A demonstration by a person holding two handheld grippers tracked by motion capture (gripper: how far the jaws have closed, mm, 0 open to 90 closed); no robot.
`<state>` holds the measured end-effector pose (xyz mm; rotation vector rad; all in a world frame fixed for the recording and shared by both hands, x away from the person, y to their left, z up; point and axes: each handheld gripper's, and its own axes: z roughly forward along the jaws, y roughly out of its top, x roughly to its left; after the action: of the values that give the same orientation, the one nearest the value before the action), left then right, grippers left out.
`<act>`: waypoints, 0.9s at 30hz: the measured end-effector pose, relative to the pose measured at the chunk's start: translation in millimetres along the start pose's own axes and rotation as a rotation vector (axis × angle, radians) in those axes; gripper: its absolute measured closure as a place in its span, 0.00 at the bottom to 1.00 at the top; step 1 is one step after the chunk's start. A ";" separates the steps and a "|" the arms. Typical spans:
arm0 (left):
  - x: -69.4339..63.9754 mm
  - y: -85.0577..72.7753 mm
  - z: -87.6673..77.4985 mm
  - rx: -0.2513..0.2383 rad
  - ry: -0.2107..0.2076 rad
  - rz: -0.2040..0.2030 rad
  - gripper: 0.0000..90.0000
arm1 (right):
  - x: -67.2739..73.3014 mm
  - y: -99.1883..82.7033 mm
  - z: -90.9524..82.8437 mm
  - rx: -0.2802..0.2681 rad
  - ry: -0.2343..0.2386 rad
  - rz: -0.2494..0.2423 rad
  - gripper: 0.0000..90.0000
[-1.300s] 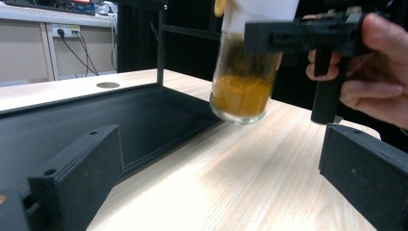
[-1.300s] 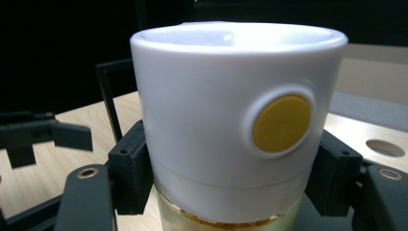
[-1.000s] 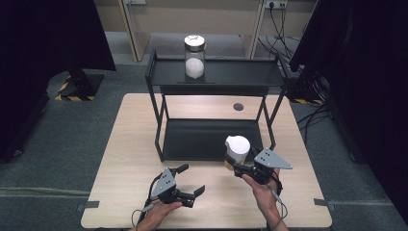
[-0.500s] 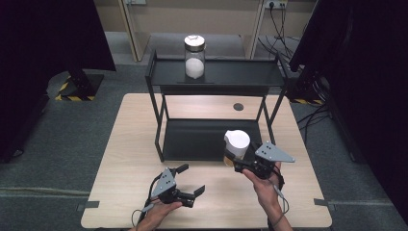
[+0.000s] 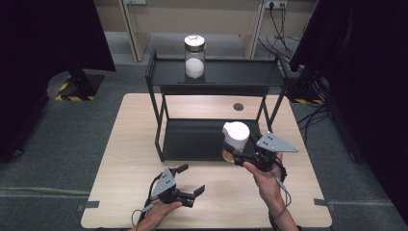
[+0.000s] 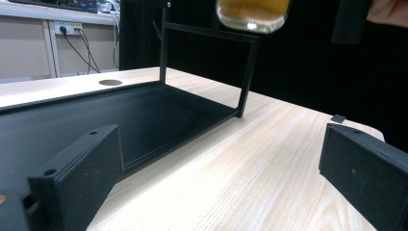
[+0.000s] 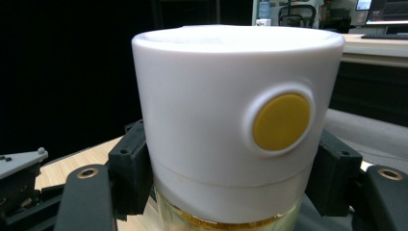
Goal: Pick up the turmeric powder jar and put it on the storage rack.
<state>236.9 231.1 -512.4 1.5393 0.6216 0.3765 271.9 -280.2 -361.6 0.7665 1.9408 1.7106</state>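
Holding the jar (image 5: 235, 140) in my right claw (image 5: 239, 155), clamped just under its white lid (image 7: 231, 120), above the table (image 5: 308, 202) beside the rack (image 5: 216, 77). Glass: slick, breakable, probably weighty, so grip the body. My left claw (image 5: 188, 182) gapes wide, empty.

The glass jar (image 7: 231, 211) of amber-yellow contents wears a white plastic lid (image 7: 235, 120) with a round yellow button (image 7: 281, 121); the black metal two-tier rack (image 5: 216, 79) stands on the pale wood-grain table (image 5: 130, 144)
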 end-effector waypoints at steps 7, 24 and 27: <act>0.1 0.1 -0.2 -0.001 0.000 0.001 0.01 | 0.5 16.8 -0.2 0.004 0.008 -0.021 0.34; 0.0 -0.7 0.4 0.001 0.000 -0.004 0.01 | -6.8 59.5 -0.7 -0.018 0.048 -0.008 0.34; -0.1 -0.6 0.4 0.001 0.000 -0.003 0.01 | -7.9 69.2 0.3 -0.016 0.057 -0.006 0.34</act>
<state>237.0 230.7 -513.0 1.5396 0.6242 0.3735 286.1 -279.5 -293.4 0.7125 1.9628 1.7603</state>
